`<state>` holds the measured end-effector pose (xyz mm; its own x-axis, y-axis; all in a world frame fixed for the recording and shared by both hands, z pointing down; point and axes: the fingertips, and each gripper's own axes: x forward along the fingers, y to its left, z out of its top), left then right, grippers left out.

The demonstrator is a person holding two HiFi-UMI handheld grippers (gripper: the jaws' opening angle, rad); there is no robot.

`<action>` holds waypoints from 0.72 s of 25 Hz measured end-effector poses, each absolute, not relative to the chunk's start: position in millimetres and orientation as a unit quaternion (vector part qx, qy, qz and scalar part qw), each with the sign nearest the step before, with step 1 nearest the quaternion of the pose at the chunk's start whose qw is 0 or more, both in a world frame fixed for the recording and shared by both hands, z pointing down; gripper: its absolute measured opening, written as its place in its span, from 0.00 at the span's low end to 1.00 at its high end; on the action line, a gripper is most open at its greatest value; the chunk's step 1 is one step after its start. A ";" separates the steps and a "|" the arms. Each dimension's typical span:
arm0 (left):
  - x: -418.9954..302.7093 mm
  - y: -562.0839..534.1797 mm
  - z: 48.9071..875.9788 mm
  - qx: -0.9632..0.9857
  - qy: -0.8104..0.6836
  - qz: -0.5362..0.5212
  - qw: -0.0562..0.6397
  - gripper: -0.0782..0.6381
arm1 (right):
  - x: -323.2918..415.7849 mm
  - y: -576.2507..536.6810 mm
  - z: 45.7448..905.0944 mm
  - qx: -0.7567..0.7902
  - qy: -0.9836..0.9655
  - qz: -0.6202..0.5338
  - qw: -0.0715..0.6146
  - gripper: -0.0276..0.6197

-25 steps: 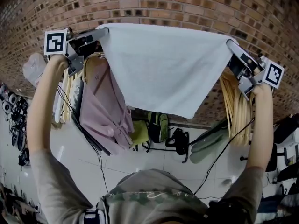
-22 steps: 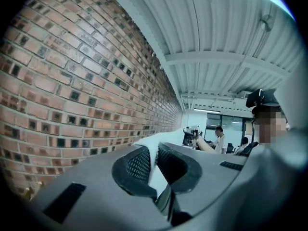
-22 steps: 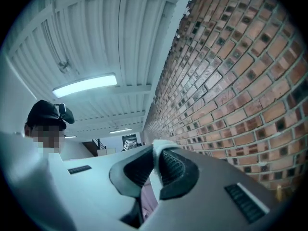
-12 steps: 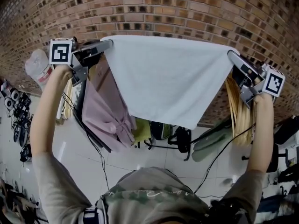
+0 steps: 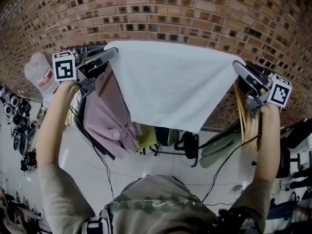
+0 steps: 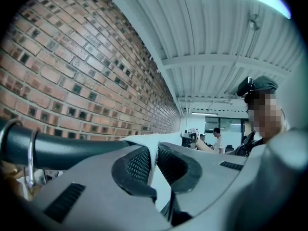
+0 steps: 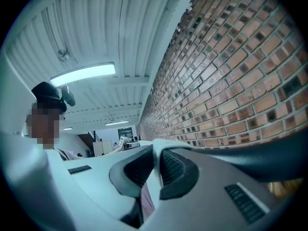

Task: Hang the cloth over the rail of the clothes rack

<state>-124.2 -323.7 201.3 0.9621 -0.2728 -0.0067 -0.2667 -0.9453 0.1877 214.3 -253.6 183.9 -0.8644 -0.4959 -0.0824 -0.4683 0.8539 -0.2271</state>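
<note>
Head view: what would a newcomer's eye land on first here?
A white cloth is stretched wide across the middle. It is pinched at its top corners by the left gripper and the right gripper, both raised against a brick wall. A pink garment hangs behind the cloth's left side, and pale hangers hang below the right gripper.

Most of the rail (image 6: 62,150) hidden behind the cloth (image 5: 170,82). Whether they touch: cannot tell. Also partly covered: pink garment (image 5: 105,118).
</note>
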 end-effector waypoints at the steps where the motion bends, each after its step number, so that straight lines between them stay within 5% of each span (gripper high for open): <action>1: -125.2 -322.5 202.2 0.987 -0.136 -0.020 0.087 0.13 | 214.1 -253.1 185.6 -0.250 0.960 -0.101 0.069 0.07; 18: -126.1 -320.1 208.2 0.987 -0.116 -0.069 0.093 0.14 | 217.1 -253.4 205.1 -0.262 0.958 -0.089 0.074 0.07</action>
